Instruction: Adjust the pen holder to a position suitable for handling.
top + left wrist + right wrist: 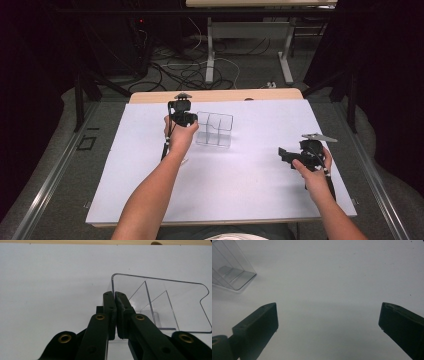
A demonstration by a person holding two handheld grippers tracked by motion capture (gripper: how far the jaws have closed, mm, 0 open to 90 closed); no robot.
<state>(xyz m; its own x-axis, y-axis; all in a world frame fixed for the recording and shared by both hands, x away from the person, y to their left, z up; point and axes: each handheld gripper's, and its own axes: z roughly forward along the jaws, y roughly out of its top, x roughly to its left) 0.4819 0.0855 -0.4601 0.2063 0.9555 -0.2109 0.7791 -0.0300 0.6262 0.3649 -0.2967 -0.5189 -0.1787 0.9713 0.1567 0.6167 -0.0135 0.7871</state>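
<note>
While the left gripper point(114, 296) pinches the near-left wall of the clear divided organiser point(215, 129), jaws pressed tight on the thin plastic, the box sits on the white worktop point(240, 185) toward the far middle. Grasp looks secured; any lift or shift remains ahead. Well apart, the right gripper point(328, 317) hangs wide open, holding nothing.

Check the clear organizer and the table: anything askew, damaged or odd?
Nothing stands out. The clear organizer stands upright on the white table, its wall pinched by the left hand-held gripper. The right hand-held gripper is open, apart from it.
</note>
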